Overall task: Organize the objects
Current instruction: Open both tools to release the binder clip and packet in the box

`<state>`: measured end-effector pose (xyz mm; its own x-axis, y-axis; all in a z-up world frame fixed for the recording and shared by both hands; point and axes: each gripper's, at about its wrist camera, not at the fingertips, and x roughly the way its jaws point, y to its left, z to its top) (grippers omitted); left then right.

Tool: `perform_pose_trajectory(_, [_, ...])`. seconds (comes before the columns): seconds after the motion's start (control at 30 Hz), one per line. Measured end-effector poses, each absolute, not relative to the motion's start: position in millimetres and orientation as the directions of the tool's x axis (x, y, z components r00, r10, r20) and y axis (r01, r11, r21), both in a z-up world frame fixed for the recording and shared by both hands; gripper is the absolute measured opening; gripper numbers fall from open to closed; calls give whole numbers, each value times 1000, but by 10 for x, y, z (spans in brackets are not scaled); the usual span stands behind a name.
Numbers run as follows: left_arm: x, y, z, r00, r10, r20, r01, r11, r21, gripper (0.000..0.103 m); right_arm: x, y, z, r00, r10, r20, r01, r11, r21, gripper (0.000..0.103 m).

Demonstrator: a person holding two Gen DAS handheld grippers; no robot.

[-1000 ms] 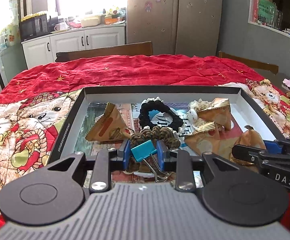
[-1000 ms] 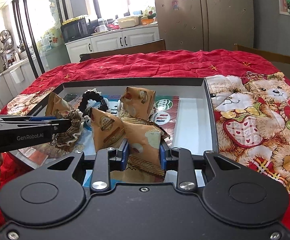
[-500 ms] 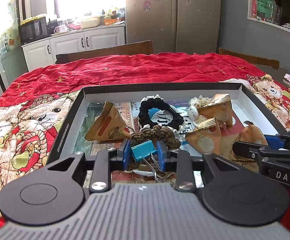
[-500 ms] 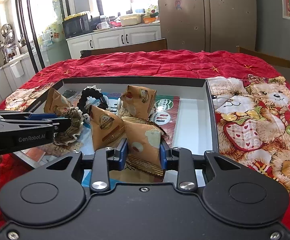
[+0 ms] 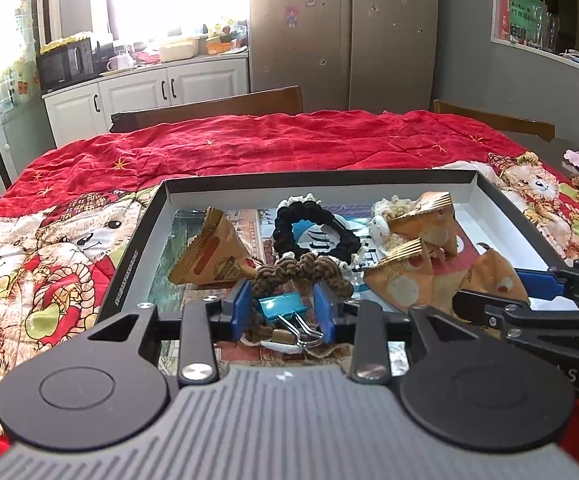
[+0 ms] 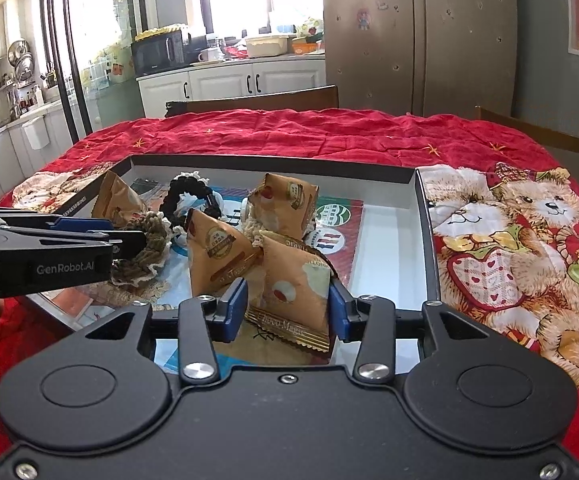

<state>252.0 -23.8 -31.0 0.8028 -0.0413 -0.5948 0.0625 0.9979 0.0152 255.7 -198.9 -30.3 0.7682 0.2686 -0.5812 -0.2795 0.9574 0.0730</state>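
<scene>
A shallow black-rimmed tray (image 5: 137,256) on the red quilted table holds several tan snack packets, a black scrunchie (image 5: 313,232) and a brown scrunchie (image 5: 301,268). My left gripper (image 5: 283,308) has opened around a teal binder clip (image 5: 279,307), which lies between the blue pads with a gap on both sides. My right gripper (image 6: 289,306) has opened around a tan snack packet (image 6: 295,292) that stands in the tray (image 6: 425,240); a gap shows beside the right pad. Each gripper shows side-on in the other's view.
Two more tan packets (image 6: 217,248) stand just left of and behind the right gripper. A lone packet (image 5: 209,252) lies at the tray's left. Red teddy-bear quilt (image 6: 509,240) surrounds the tray. Wooden chairs stand at the far table edge.
Both grippers have opened a little: the left pads have let go of the binder clip and the right pads have eased off the snack packet. Both have drawn back slightly.
</scene>
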Motion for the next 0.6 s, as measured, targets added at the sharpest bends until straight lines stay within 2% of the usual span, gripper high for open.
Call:
perform_pose_trajectory(0.1, [2489,-256,-284,810,-46,-584,69,997,16,60,2543,-2001,-282,780,261,-569,-271,960,69,54])
perform_pose_trajectory(0.5, [2314,-308,-105,846,-69,-529,87,996,9,72,2462,-2047,-174,795,268,-545,-268,960,80,54])
perform_pose_trajectory(0.6, [2265,-311,-60,852,-80,-518,94,996,0,73,2418,-2044,-136,803,265,-534,-270,960,69,54])
